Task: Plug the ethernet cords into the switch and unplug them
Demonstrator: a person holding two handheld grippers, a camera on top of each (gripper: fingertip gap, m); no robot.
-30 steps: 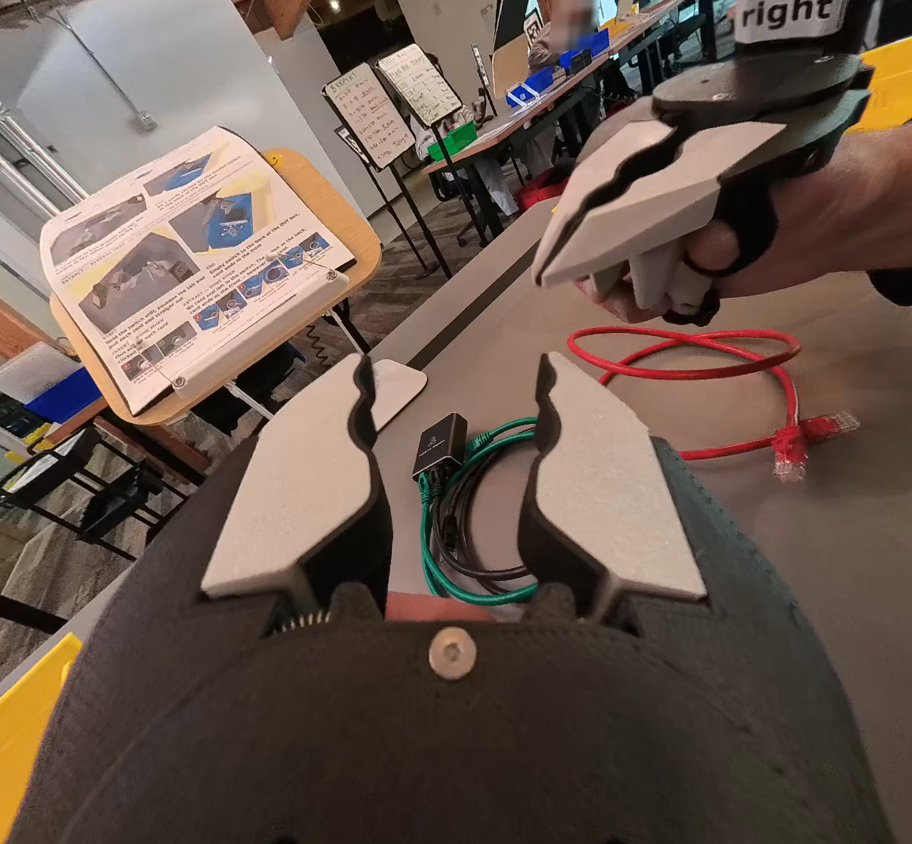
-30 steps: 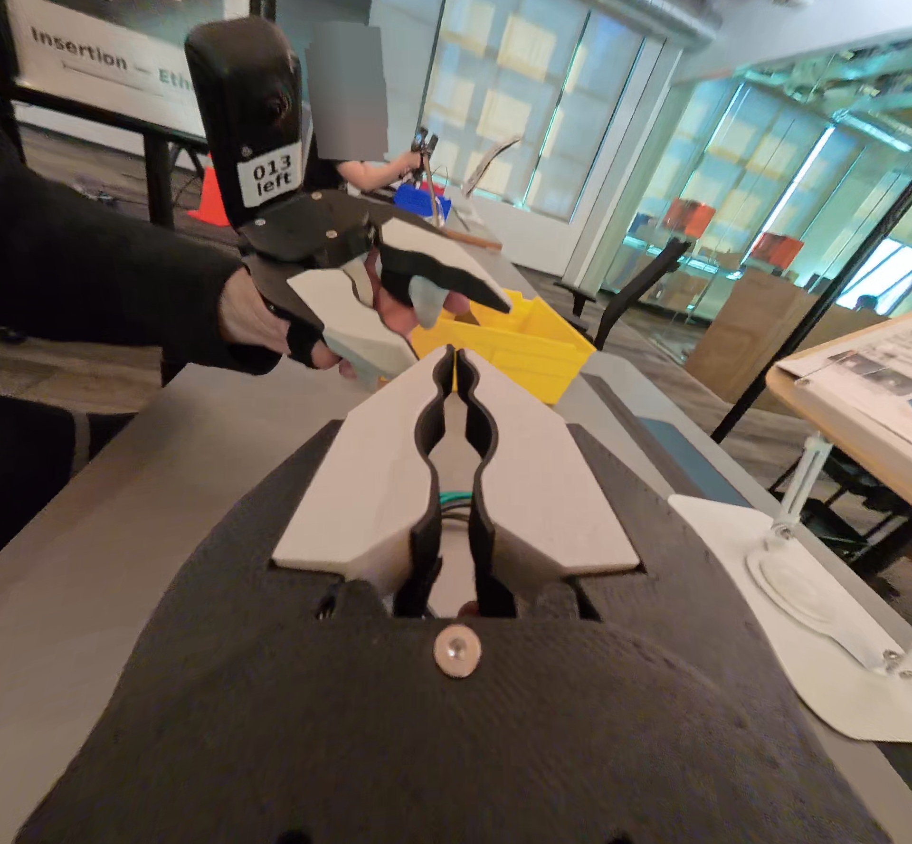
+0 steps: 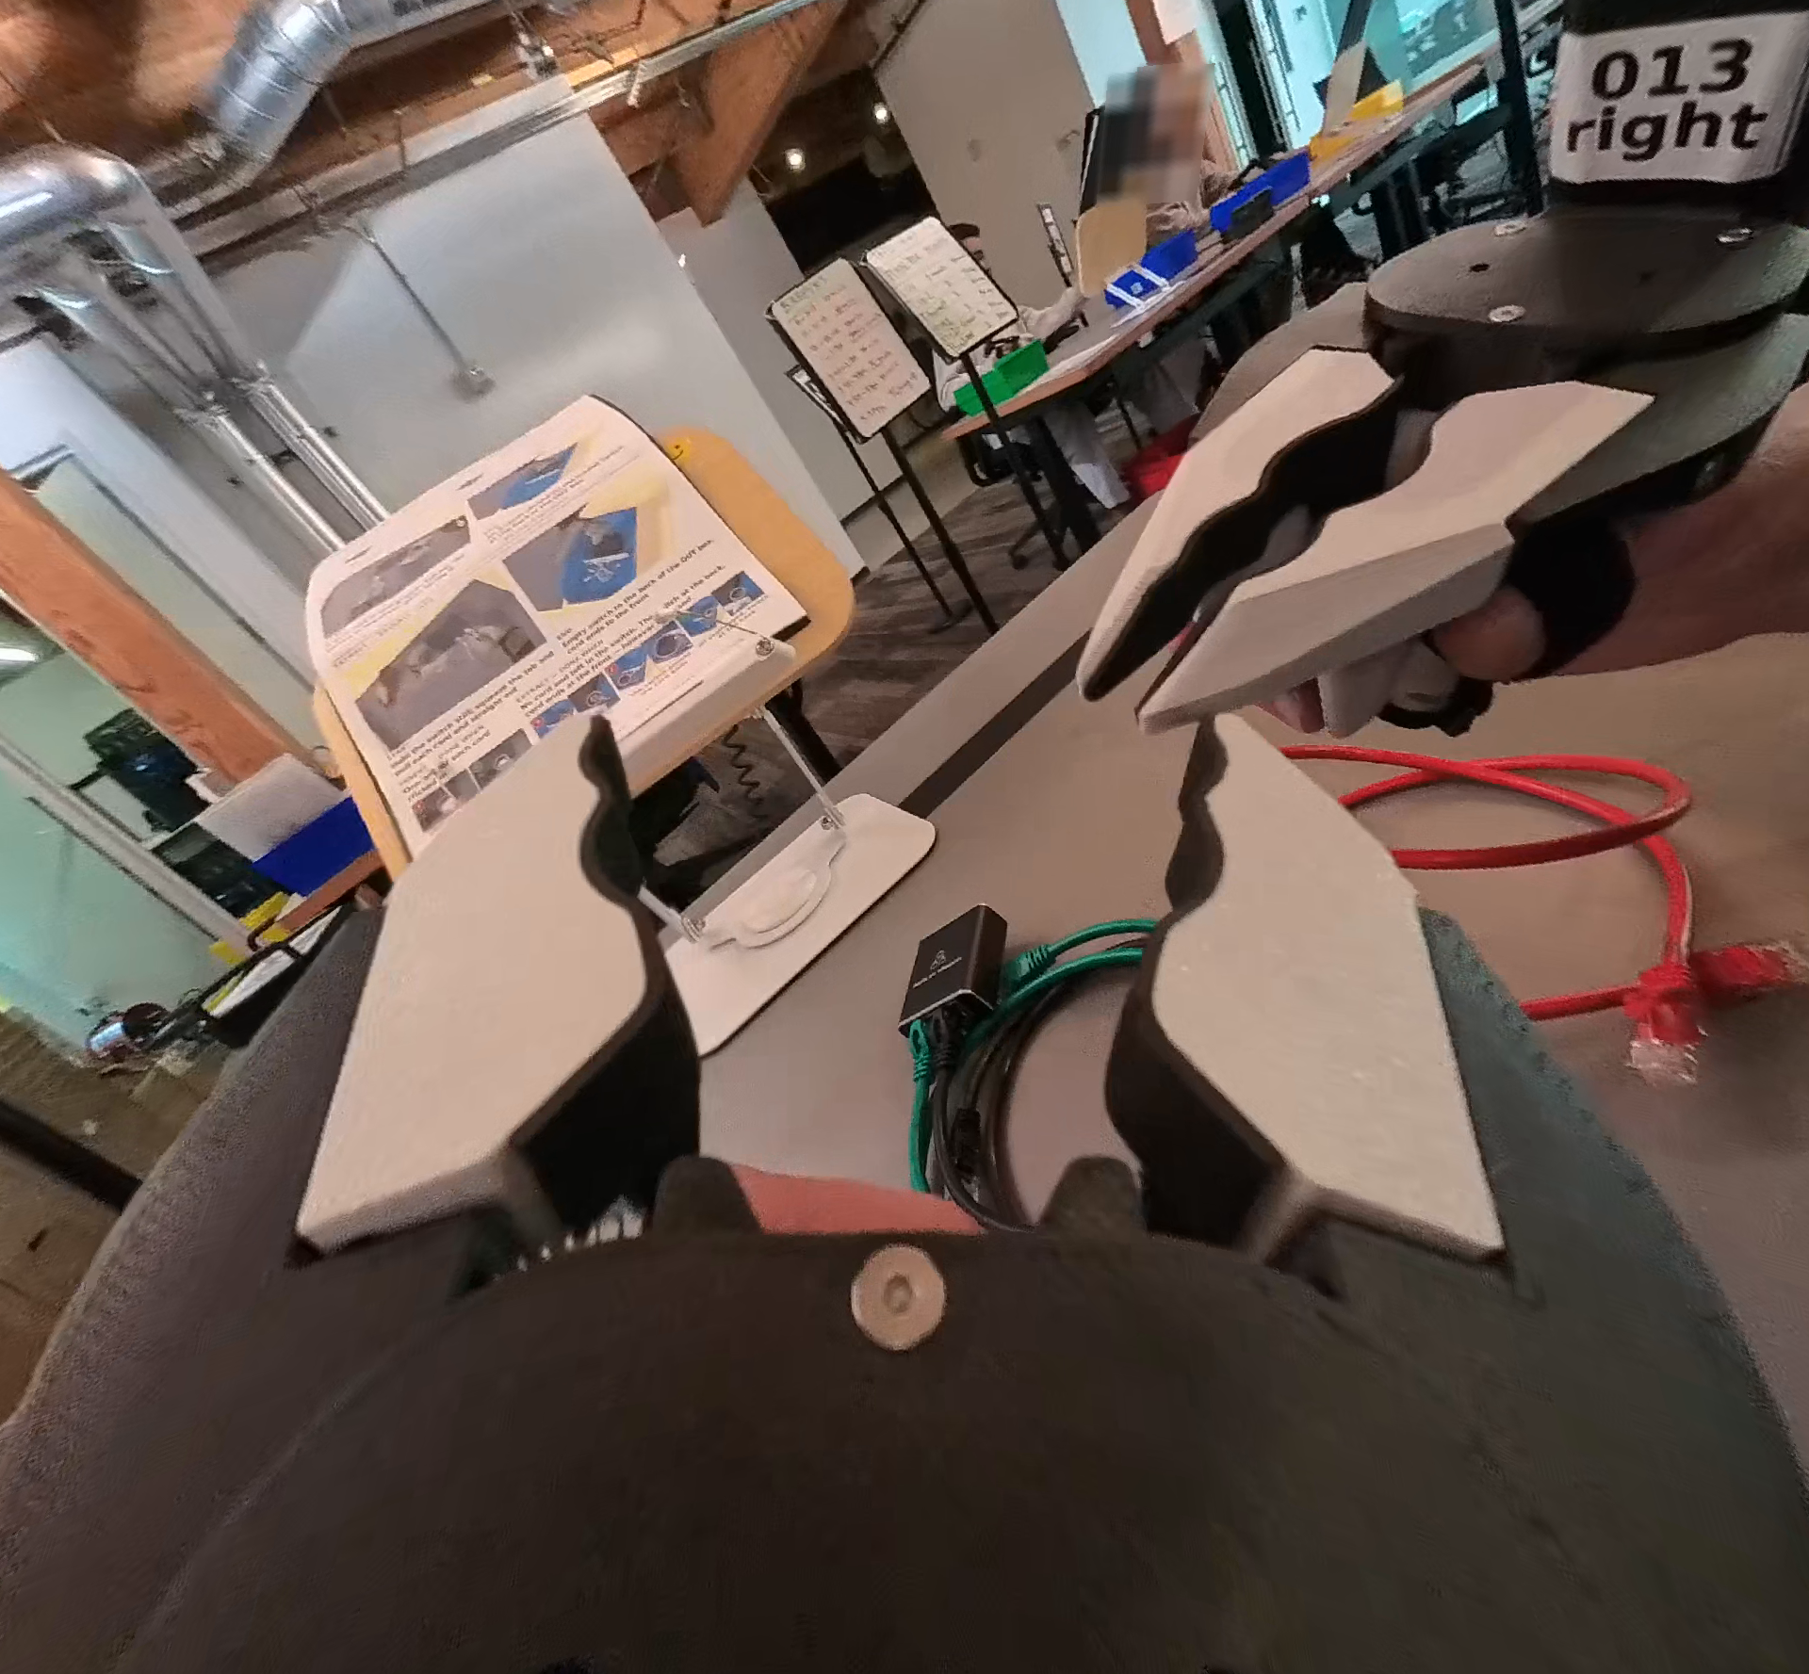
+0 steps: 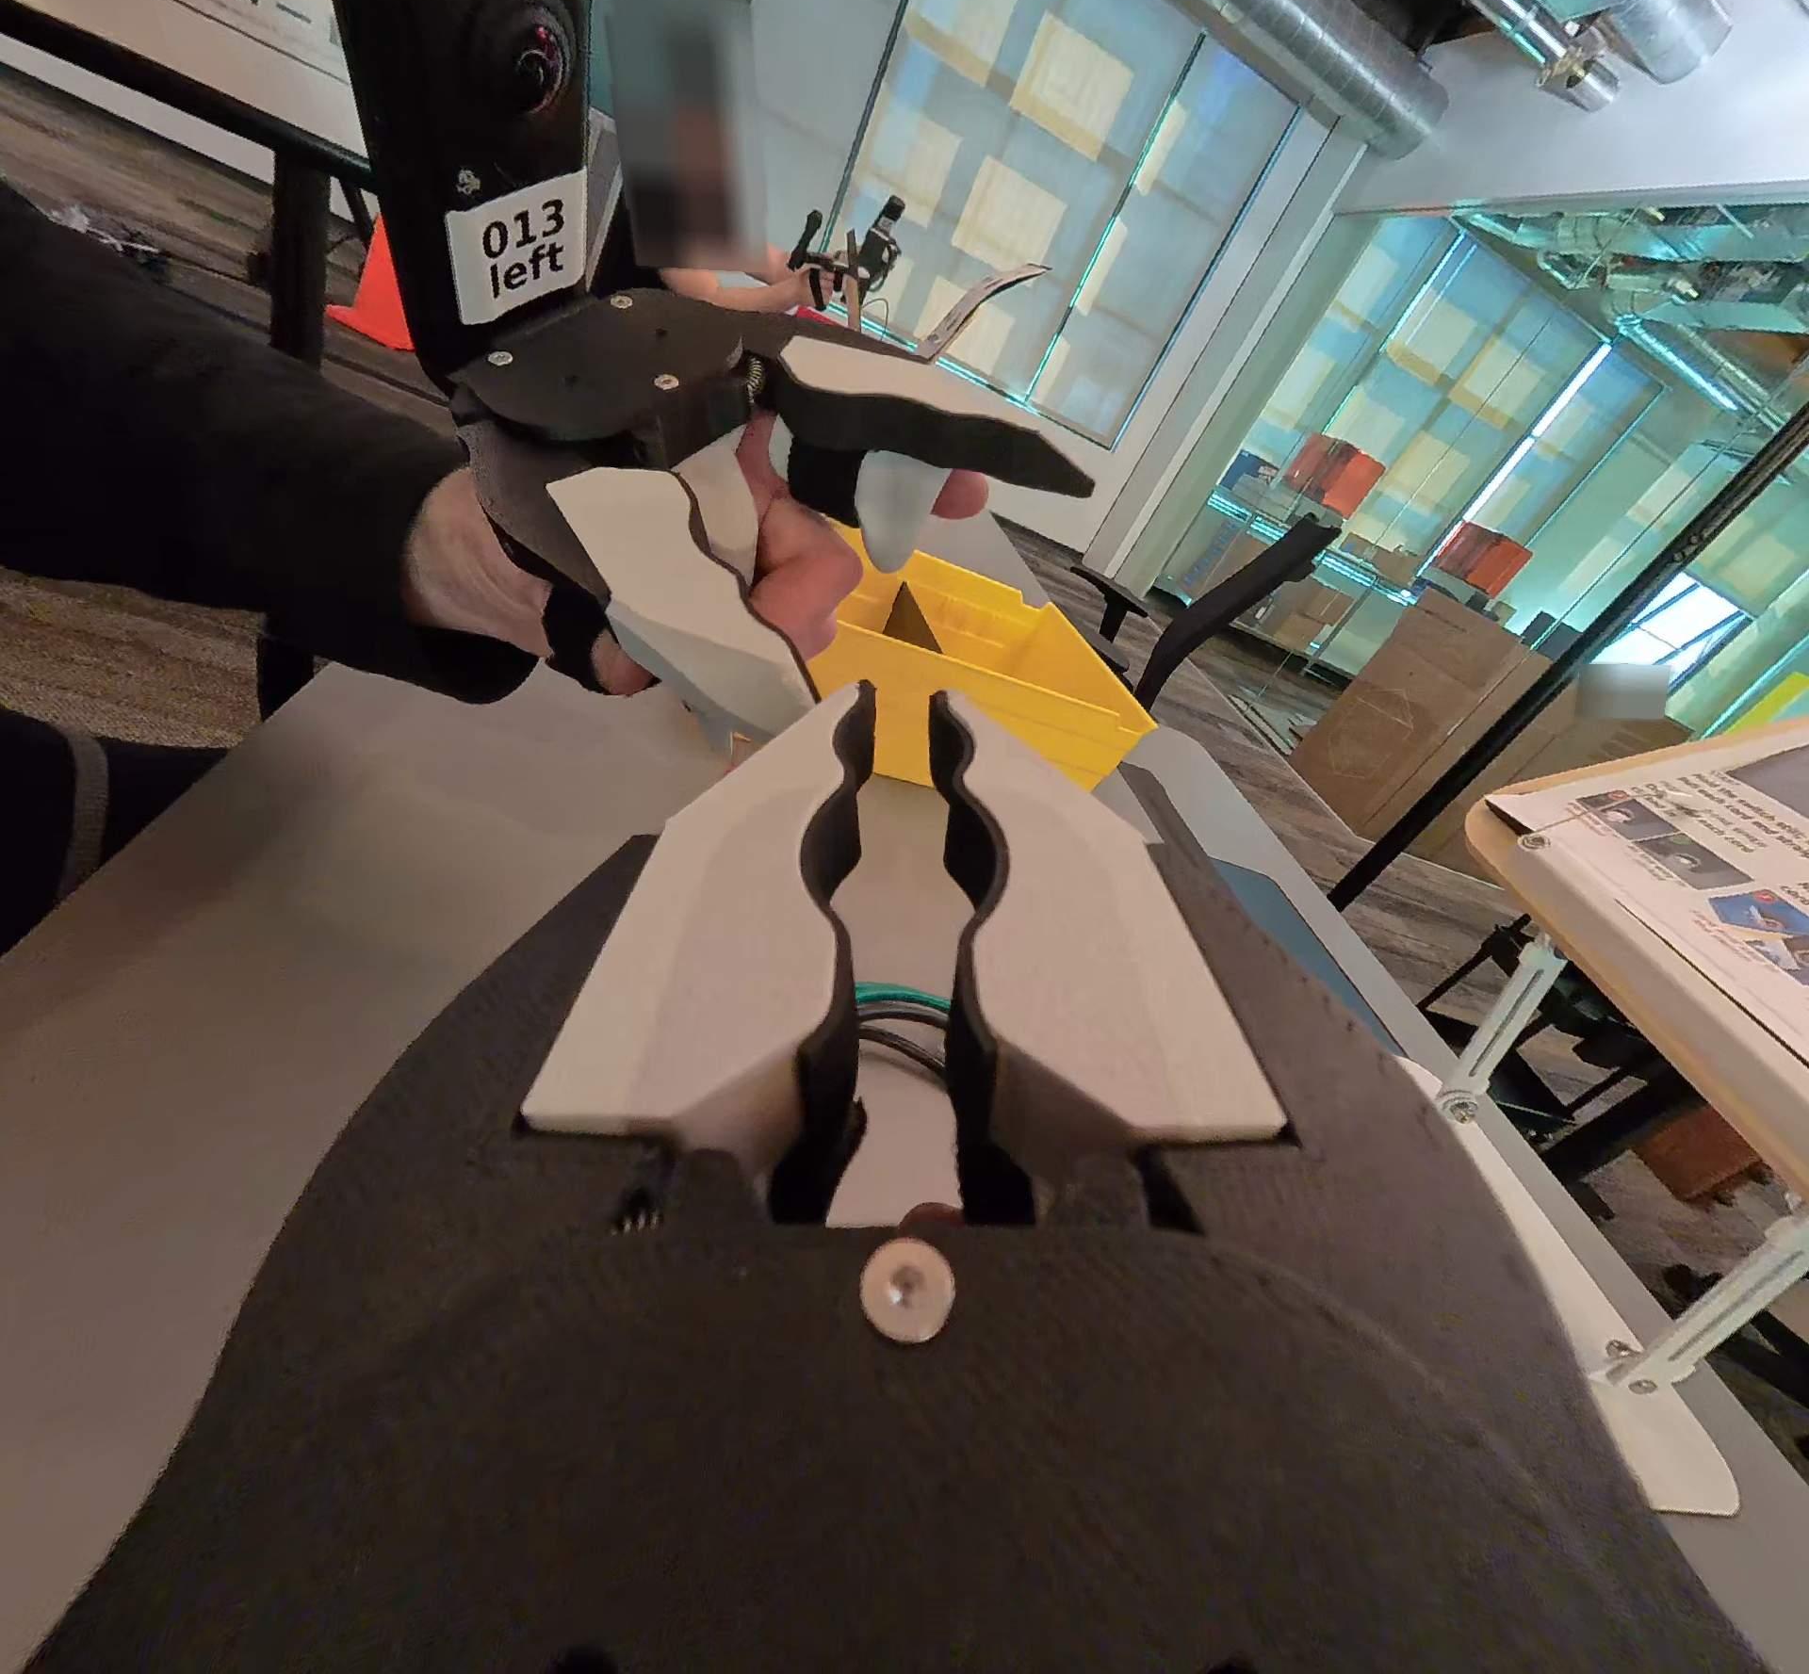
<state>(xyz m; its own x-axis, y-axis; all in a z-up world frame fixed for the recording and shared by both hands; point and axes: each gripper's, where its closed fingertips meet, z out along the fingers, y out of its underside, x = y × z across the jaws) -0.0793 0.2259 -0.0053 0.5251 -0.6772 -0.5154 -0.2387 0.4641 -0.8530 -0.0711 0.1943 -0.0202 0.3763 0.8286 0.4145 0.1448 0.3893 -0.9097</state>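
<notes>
Above the grey bench (image 3: 1028,648), the left gripper (image 3: 901,746) is held with its jaws spread wide and nothing between them. The right gripper (image 4: 896,707) is raised opposite it, its jaws narrowed to a slim gap, also empty. Below the left gripper, the small black switch (image 3: 954,971) is seen lying on the bench, with a green ethernet cord (image 3: 1067,957) and a black cord (image 3: 964,1128) coiled against it. A red ethernet cord (image 3: 1527,805) is looped well apart to the right, its plugs lying loose. A yellow bin (image 4: 989,697) is placed at the bench's far end; its contents cannot be told. An instruction sheet (image 3: 548,590) is propped on a stand (image 3: 812,883).
</notes>
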